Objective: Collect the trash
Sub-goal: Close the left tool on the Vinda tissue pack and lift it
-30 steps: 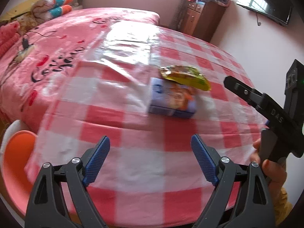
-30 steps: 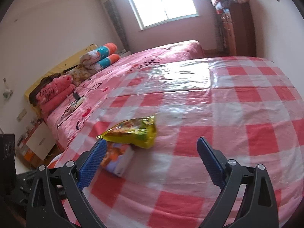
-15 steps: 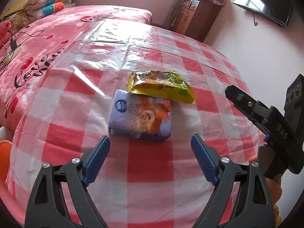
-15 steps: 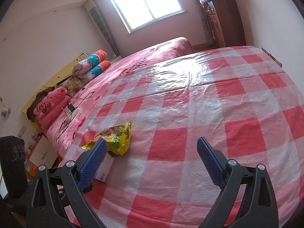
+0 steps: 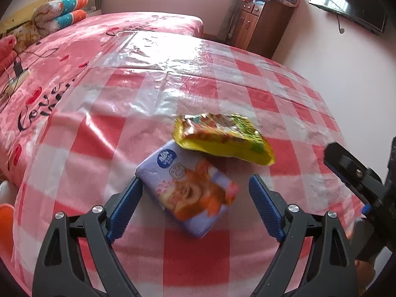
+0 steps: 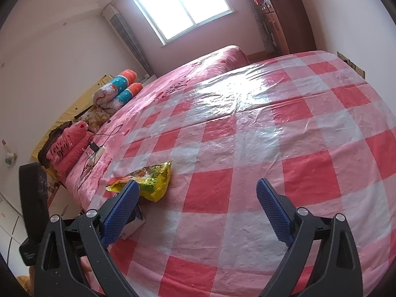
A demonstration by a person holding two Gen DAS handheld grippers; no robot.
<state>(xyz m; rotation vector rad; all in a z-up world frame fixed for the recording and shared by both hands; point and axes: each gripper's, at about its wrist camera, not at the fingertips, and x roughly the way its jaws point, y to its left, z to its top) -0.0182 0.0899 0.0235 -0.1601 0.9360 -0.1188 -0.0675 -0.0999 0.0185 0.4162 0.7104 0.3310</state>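
Plastic-covered cloth: a red-and-white checked table (image 5: pixel 81 146) lay under a glossy clear sheet, beside a pink bed (image 5: pixel 74 57).
Trash seen: a purple tissue pack (image 5: pixel 190 190) and a yellow snack bag (image 5: pixel 222 138), the bag's edge lapping over the pack's far corner.
Left gripper (image 5: pixel 195 208): jaws stood wide; the pack sat between the blue pads, the left pad at or almost at its corner, the right pad clear of it.
Right gripper (image 6: pixel 198 210): jaws wide and empty, over bare cloth beside the bag.
Done: nothing appeared collected; both items lay on the table.
Left: grasping each piece and carrying it off; no bin showed in either view.
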